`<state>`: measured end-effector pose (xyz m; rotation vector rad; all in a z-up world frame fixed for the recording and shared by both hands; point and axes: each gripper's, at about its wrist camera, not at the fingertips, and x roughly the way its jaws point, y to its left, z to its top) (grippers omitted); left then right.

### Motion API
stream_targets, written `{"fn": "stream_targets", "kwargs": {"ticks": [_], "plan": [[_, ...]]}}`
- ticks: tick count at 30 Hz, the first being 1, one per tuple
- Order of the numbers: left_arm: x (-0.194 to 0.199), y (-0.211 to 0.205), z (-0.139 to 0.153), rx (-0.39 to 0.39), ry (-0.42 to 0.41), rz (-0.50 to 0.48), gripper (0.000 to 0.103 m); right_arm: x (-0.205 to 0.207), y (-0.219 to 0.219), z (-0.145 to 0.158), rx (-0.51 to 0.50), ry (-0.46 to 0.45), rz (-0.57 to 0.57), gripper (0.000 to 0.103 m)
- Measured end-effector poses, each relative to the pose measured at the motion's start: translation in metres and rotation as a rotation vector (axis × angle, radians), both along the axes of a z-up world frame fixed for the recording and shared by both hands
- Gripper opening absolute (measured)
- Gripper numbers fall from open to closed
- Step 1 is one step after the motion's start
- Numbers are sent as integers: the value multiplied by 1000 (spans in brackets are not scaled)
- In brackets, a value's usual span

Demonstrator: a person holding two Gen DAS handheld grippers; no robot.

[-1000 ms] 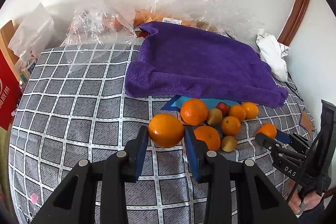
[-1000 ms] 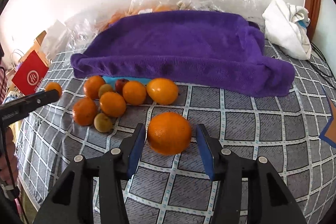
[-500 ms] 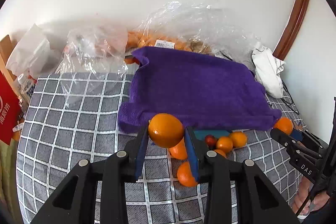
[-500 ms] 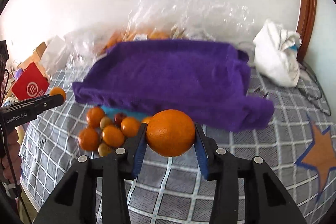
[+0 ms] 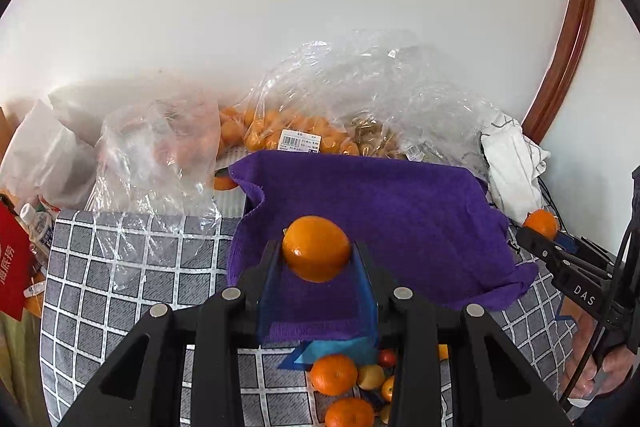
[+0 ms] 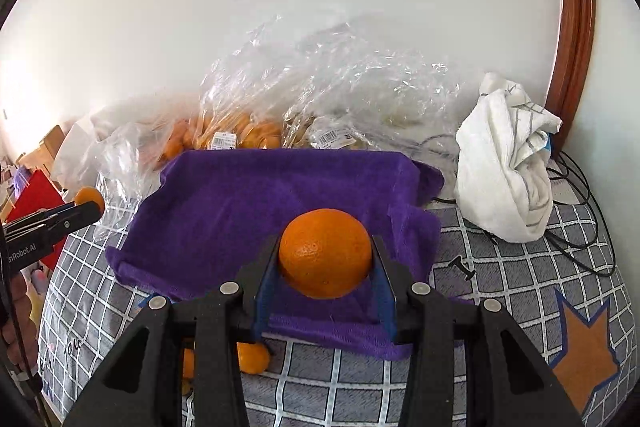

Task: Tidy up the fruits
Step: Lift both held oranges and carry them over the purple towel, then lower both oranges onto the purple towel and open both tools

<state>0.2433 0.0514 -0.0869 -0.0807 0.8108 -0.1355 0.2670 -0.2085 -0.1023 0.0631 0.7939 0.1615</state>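
My left gripper (image 5: pixel 316 255) is shut on a small orange (image 5: pixel 315 245) and holds it in the air above the near part of a purple towel (image 5: pixel 380 219). In the right wrist view, my right gripper (image 6: pixel 325 251) is shut on a larger orange (image 6: pixel 325 259), also raised over the purple towel (image 6: pixel 240 211). Each gripper shows at the edge of the other's view, with its orange at the tip. Several loose oranges (image 5: pixel 334 374) and smaller fruits lie on the checked cloth below the towel's near edge, partly hidden by my fingers.
Clear plastic bags of fruit (image 5: pixel 304 135) lie against the white wall behind the towel. A crumpled white cloth (image 6: pixel 504 171) and black cables (image 6: pixel 576 195) sit at the right. A red box (image 5: pixel 12 267) and a bottle stand at the left edge, and a person's hand (image 5: pixel 588 375) grips the right tool.
The right gripper has shut on the orange that lay on the cloth and lifted it. Both grippers rose and moved forward, from above the fruit pile to over the towel.
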Motion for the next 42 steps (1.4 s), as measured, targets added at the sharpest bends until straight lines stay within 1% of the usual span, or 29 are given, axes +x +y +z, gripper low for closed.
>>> {"fn": "stream_targets", "kwargs": {"ticks": [5,12,16,20,26,34,36,37,38,40,42], "plan": [[30,-8,-19,6,32,-16,33,28,8,-16,3,37,3,42],[66,-14,-59,11,99,-24,33,65,16,-55,-23,104,18,42],[77,-17,-76,12,134,-23,33,79,18,-73,-21,143,22,42],[85,-20,-87,20,163,-14,33,84,21,-81,-36,153,39,42],[91,-25,-94,24,180,-19,34,89,23,-84,-36,159,47,42],[95,-27,-94,33,179,-22,34,90,24,-88,-45,174,43,43],[96,-28,-94,28,188,-31,38,90,24,-88,-49,179,39,43],[96,-28,-94,24,195,-31,44,90,24,-88,-49,185,37,44],[94,-29,-92,20,197,-31,50,89,24,-87,-46,191,35,45],[89,-28,-87,11,182,-33,52,86,24,-83,-39,194,28,50],[83,-27,-80,8,170,-39,53,81,24,-77,-38,189,15,60]]}}
